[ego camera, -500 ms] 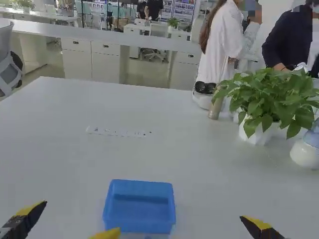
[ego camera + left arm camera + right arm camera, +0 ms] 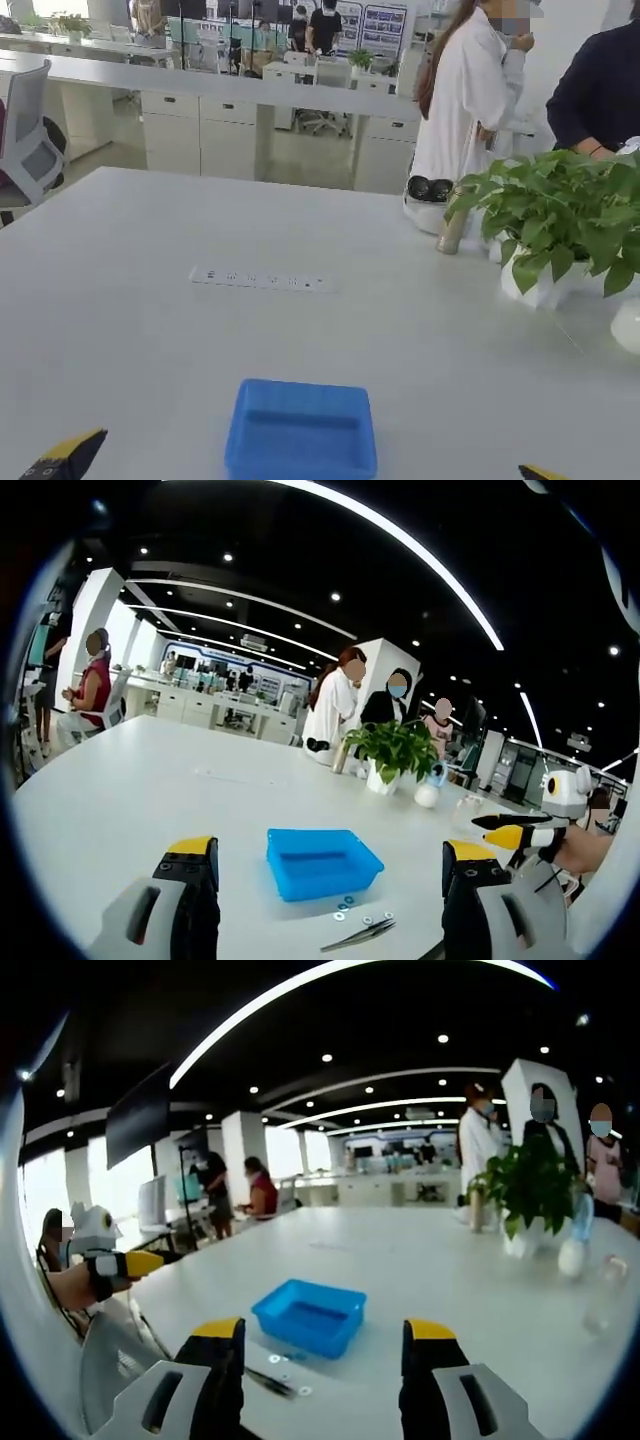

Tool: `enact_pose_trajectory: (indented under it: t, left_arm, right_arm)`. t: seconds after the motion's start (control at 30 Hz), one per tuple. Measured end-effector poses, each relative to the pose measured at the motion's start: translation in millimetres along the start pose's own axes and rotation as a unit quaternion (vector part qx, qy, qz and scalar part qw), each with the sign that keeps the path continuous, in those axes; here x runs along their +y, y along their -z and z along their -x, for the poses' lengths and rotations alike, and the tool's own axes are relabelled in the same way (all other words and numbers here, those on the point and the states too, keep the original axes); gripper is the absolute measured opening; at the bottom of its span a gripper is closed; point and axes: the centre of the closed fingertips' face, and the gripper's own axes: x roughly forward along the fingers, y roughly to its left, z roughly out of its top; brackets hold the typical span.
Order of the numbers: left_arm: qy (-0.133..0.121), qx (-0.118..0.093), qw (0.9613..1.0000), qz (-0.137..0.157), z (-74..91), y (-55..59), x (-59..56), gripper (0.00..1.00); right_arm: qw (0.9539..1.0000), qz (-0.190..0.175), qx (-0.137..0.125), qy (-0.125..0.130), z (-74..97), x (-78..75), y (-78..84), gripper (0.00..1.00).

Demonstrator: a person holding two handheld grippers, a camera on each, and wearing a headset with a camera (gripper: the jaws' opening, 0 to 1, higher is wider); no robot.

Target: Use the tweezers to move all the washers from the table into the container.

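Left gripper and right gripper gape wide — empty, tweezers untouched.

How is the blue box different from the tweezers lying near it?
The blue container is a wide open box with walls; the tweezers are thin and long, lying flat. The container is bright blue; the tweezers look grey and metallic. Both rest on the white table, near the little washers, and neither is held.
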Motion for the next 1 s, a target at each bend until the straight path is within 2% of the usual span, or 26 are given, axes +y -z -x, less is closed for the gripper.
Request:
enact_pose_trajectory:
  t: [0.17,0.4,0.6,1.0]
  left_arm:
    - [-0.004,-0.01,0.9999,0.0,-1.9,-6.1,1.9,0.95]
    - [-0.007,-0.003,1.0,0.001,-1.8,-2.4,6.0,0.94]
    - [-0.011,-0.006,0.9999,0.005,-2.8,-3.6,9.6,0.94]
    - [-0.002,-0.001,1.0,0.0,-5.6,-3.5,4.1,0.94]
  right_arm:
    - [0.9999,0.009,0.006,-0.008,-5.5,1.0,0.2,0.59]
    - [0.9998,0.013,0.006,-0.014,-11.8,0.5,-2.8,0.58]
    - [0.9997,0.012,0.009,-0.018,-15.3,0.9,-1.6,0.58]
    - [0.9997,0.014,0.005,-0.019,-16.4,-0.1,-3.0,0.57]
